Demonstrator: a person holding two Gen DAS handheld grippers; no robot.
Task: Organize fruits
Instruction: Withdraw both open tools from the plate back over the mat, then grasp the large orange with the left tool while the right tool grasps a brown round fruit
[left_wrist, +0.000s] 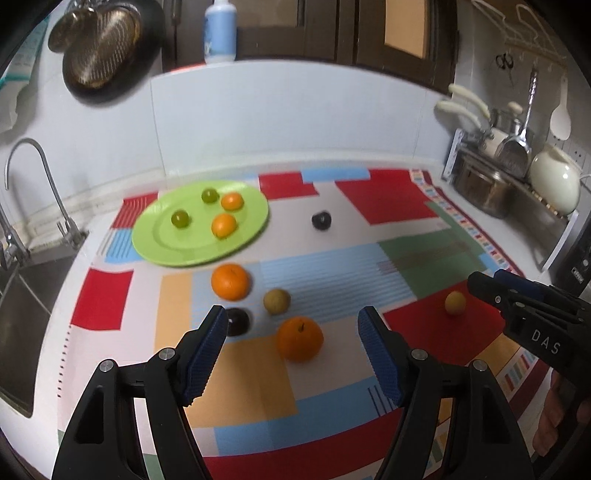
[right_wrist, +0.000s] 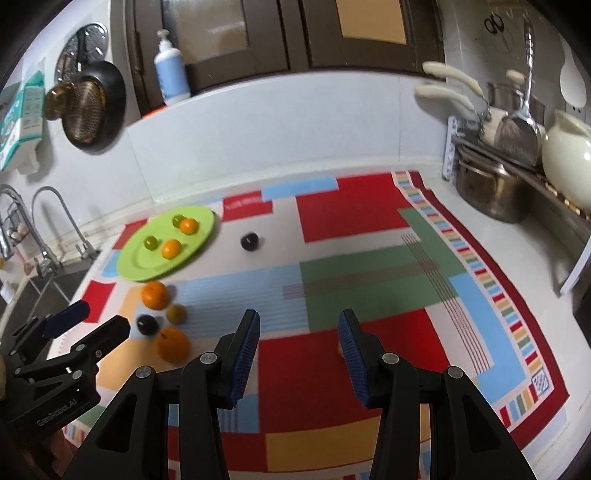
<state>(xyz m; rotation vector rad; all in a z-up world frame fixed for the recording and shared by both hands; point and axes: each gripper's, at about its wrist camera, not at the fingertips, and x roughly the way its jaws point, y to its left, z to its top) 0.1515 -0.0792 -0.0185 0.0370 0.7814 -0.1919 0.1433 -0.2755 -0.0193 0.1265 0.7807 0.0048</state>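
Lime-green plate; orange fruit; mat in red, blue, green blocks.

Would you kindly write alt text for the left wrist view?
The open left gripper hovers above an orange on a colourful patterned mat, with more fruit scattered nearby. Behind, a green plate holds four small fruits.

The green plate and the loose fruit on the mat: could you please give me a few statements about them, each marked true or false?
1. The green plate holds four small fruits. True.
2. A dark plum lies on the plate. False: it lies on the patterned mat, beside the plate.
3. The left gripper holds an orange. False: its fingers are apart, with nothing between them.
4. Two large oranges lie off the plate. True.
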